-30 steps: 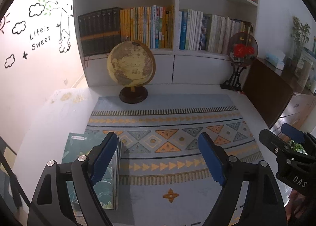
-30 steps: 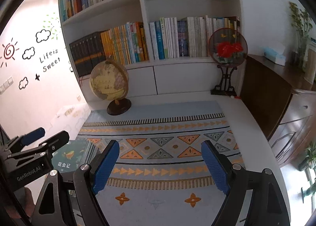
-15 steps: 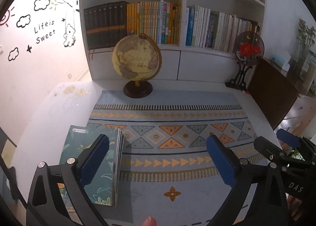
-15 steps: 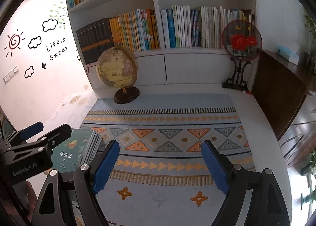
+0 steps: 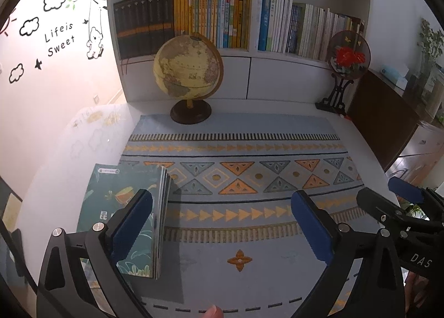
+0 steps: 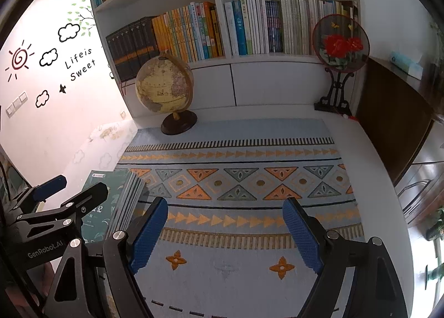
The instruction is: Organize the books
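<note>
A stack of thin books with a green cover (image 5: pixel 122 187) lies flat at the left edge of the patterned mat (image 5: pixel 249 145). My left gripper (image 5: pixel 220 201) is open above the mat. Its left finger (image 5: pixel 133 223) hangs over the cover's right part, and nothing is between the pads. My right gripper (image 6: pixel 225 204) stands open over the bare mat, to the right of the book stack (image 6: pixel 111 187). Each gripper shows in the other's view: the right gripper (image 5: pixel 383 191) at the right edge, the left gripper (image 6: pixel 82 184) over the stack.
A globe (image 5: pixel 188 68) stands at the mat's far left, and a round fan ornament (image 5: pixel 348 57) on a black stand at the far right. Behind them a white bookshelf (image 5: pixel 251 40) holds rows of upright books. A dark wooden cabinet (image 6: pixel 394 112) borders the right side.
The left gripper's jaws have spread wider, and its left finger now sits over the cover instead of at the stack's right edge. Both views have tipped slightly downward. The books have not moved.
</note>
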Action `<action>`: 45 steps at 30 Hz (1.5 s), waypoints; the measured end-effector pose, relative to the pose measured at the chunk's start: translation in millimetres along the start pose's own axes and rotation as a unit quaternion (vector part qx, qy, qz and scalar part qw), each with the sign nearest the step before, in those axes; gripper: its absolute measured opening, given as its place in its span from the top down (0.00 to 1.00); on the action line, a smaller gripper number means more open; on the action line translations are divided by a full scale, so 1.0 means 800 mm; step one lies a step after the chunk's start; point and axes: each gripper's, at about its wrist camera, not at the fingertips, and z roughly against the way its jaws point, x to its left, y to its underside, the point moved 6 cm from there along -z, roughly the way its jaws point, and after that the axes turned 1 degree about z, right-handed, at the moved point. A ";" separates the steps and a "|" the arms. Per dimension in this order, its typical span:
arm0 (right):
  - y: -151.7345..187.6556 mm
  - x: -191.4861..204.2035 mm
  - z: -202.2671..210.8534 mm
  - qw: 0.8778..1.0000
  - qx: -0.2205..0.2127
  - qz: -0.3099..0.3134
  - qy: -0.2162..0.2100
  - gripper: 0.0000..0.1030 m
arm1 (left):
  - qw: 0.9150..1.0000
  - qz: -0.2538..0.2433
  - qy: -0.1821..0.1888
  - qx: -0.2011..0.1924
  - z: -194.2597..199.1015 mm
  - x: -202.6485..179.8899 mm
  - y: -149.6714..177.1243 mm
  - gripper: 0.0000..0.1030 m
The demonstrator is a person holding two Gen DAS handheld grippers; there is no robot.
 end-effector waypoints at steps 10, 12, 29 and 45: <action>0.006 0.009 -0.011 1.000 0.028 0.008 -0.010 0.19 | 1.000 0.018 0.006 0.015 0.005 0.010 0.019 0.03; 0.010 0.012 -0.014 0.999 0.037 0.012 -0.013 0.19 | 1.000 0.022 0.008 0.016 0.006 0.012 0.022 0.03; 0.029 -0.034 0.017 0.999 0.025 -0.025 0.013 0.19 | 1.000 -0.001 -0.004 0.009 0.007 -0.016 0.019 0.03; 0.026 -0.055 0.026 0.999 0.012 -0.047 0.023 0.19 | 1.000 -0.012 -0.009 0.007 0.005 -0.026 0.011 0.03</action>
